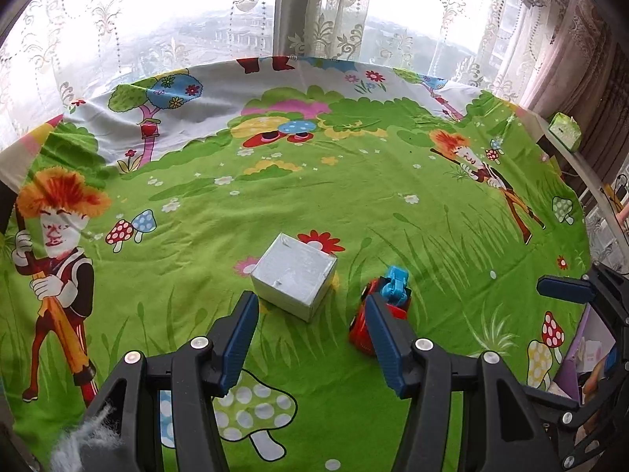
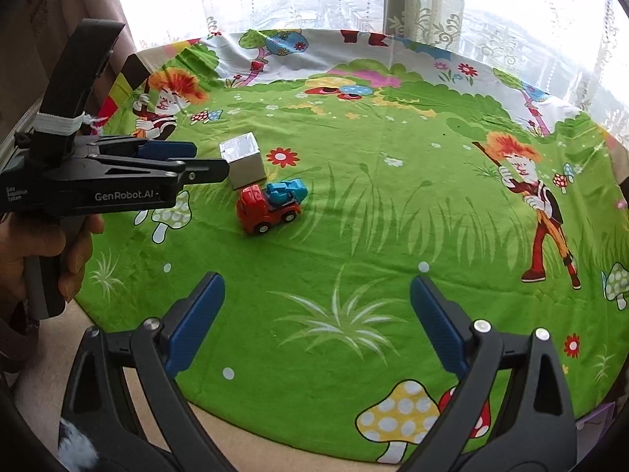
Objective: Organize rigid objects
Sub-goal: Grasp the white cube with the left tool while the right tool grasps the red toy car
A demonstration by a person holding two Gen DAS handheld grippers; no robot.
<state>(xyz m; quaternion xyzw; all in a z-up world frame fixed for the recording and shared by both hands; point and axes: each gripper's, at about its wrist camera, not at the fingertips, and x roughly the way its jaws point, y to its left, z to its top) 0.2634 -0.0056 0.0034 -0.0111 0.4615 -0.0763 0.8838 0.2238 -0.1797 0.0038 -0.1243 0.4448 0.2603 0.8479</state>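
Observation:
A silver-grey box (image 1: 294, 275) stands on the cartoon-print tablecloth (image 1: 314, 181), just beyond my left gripper (image 1: 310, 303). A red toy truck with a blue mixer (image 1: 387, 303) sits right of the box, partly hidden behind the left gripper's right finger (image 1: 383, 338). The left gripper is open and empty, a little short of both. In the right wrist view the box (image 2: 241, 160) and truck (image 2: 271, 206) lie far left, with the left gripper (image 2: 204, 159) beside the box. My right gripper (image 2: 317, 291) is open and empty over the cloth's near part.
Lace curtains (image 1: 314, 8) and a window run behind the table's far edge. A green box (image 1: 565, 130) sits on a ledge at the right. A purple container (image 1: 585, 358) is at the lower right. The table's near edge (image 2: 275, 432) shows below the right gripper.

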